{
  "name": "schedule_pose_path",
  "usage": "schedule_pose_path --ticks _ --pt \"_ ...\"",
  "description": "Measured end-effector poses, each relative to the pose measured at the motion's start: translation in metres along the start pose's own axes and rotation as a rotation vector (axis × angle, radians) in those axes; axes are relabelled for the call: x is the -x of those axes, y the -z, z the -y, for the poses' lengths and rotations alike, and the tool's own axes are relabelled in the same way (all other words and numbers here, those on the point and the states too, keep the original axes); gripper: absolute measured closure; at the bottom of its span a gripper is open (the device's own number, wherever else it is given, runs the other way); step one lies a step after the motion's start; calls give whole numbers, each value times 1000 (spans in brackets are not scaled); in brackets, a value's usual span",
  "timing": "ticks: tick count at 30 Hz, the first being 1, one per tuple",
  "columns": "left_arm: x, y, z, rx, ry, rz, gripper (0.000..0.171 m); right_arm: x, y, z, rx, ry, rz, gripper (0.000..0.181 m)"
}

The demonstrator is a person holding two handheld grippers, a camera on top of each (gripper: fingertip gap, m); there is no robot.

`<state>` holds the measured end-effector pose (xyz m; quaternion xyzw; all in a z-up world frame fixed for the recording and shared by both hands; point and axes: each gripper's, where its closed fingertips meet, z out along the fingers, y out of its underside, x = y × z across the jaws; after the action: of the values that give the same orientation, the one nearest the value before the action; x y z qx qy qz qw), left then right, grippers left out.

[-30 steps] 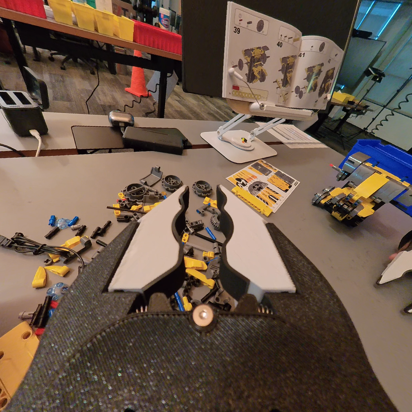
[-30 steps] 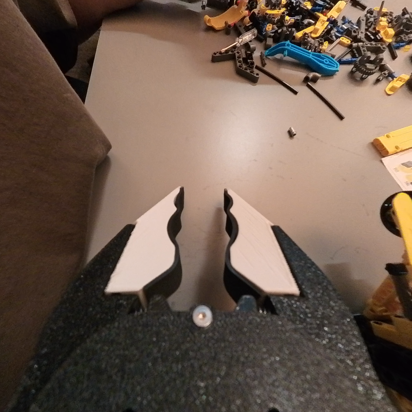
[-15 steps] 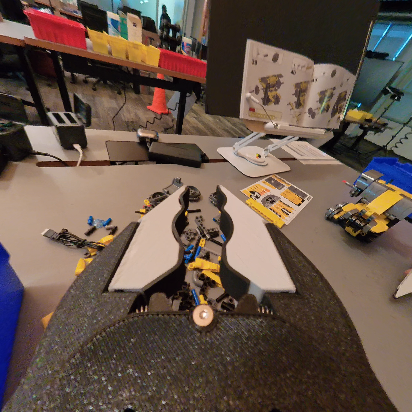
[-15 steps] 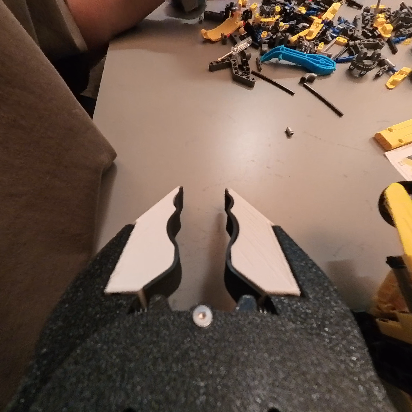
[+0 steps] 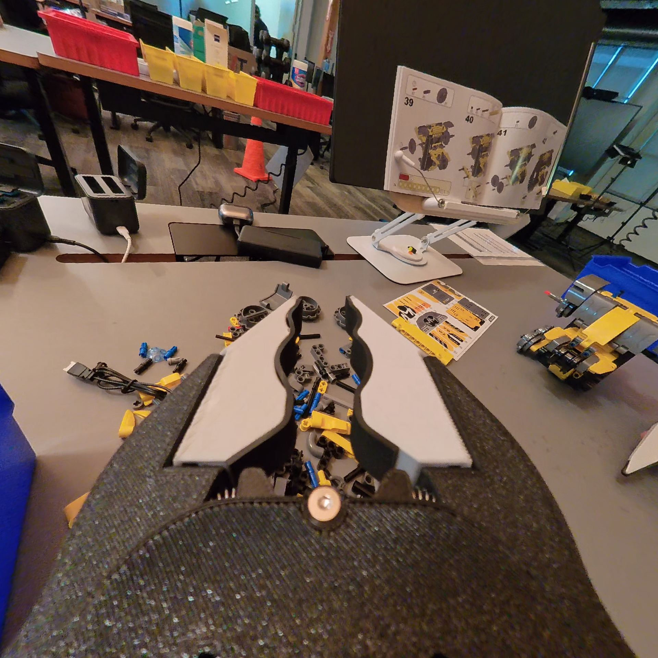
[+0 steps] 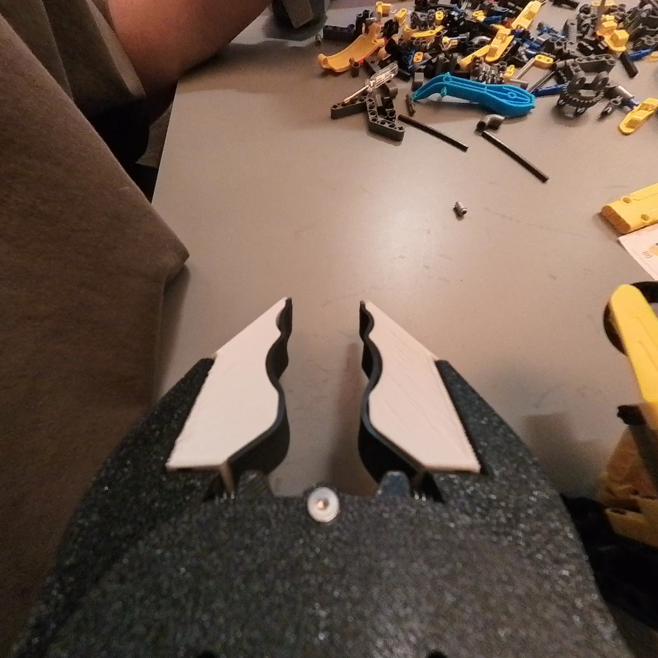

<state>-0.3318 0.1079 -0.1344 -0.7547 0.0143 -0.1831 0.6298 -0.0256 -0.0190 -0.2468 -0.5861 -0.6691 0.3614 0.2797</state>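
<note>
My left gripper point(image 5: 322, 302) is open and empty, held above a pile of loose black, yellow and blue building pieces point(image 5: 320, 402) on the grey table point(image 5: 106, 313). My right gripper point(image 6: 325, 302) is open and empty, low over bare table point(image 6: 320, 213). The same pile point(image 6: 498, 42) lies at the far right of the right wrist view, with a light blue tool point(image 6: 473, 94) in it. A partly built yellow and black model point(image 5: 587, 341) sits at the right; its edge point(image 6: 637, 356) is close to my right gripper.
An open instruction booklet point(image 5: 470, 142) stands on a white stand point(image 5: 406, 256). A sticker sheet point(image 5: 441, 317), a black cable point(image 5: 110, 379), blue bins point(image 5: 626, 274) and a black charger point(image 5: 106, 203) are around. A person's brown sleeve point(image 6: 71, 249) fills the left. Across from one pair of fingers to the other is roughly 35 cm. It is some 35 cm from my left tips to the black charger point(image 5: 106, 203).
My left gripper has pulled back and risen, so the pile looks smaller and farther. My right gripper has barely shifted. Both stay open.
</note>
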Motion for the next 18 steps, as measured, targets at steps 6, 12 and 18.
schedule_pose_path --ticks 6,12,18 --pt "9 -4 -8 59 -32 58 147 -1 0 1 -5 -13 6 144" --pt "2 -39 4 234 -98 14 138 -3 4 5 -40 -57 34 143" --pt "37 -112 -33 648 -263 -49 143 3 4 4 -34 -24 30 142"
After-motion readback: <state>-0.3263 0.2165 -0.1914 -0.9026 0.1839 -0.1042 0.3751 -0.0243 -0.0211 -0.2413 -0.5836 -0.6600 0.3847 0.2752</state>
